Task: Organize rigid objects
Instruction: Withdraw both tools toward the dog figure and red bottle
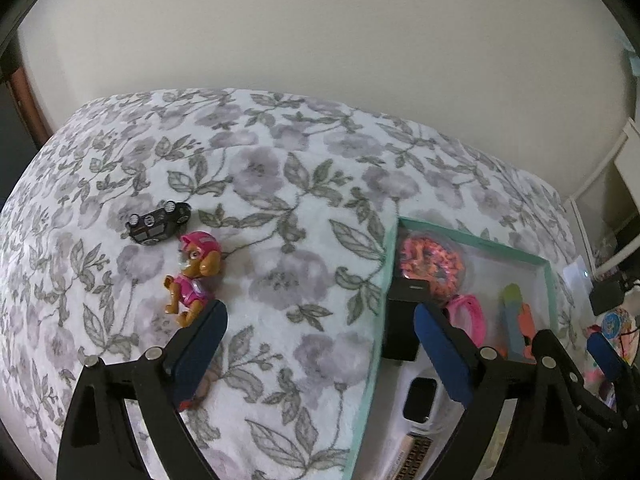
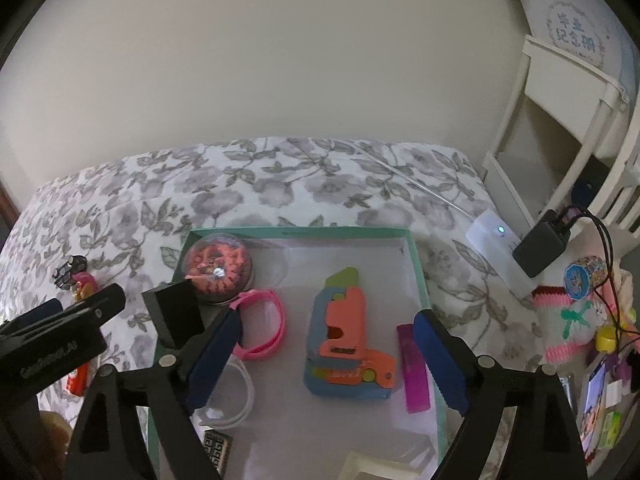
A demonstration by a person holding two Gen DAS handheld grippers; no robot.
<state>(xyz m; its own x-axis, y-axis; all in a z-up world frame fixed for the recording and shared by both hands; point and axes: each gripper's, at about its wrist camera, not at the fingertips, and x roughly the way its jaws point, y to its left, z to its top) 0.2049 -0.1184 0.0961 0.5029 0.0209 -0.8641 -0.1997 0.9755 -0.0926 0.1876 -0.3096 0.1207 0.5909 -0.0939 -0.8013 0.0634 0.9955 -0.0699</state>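
A pink puppy figure [image 1: 192,280] and a small black toy car [image 1: 159,222] lie on the floral bedspread [image 1: 260,184]. My left gripper [image 1: 320,332] is open and empty above the bedspread, its left finger just right of the puppy. A teal box [image 2: 420,280] holds an orange-blue toy gun [image 2: 348,340], a pink bracelet [image 2: 264,324], a pink donut dome [image 2: 218,266], a purple comb [image 2: 414,368] and a black box [image 2: 176,312]. My right gripper [image 2: 324,344] is open and empty above the box, around the toy gun.
The left gripper's body [image 2: 56,340] shows at the left of the right wrist view. A white shelf [image 2: 568,120], a black charger [image 2: 540,242] and cluttered toys [image 2: 584,308] stand at the right. A wall lies behind the bed.
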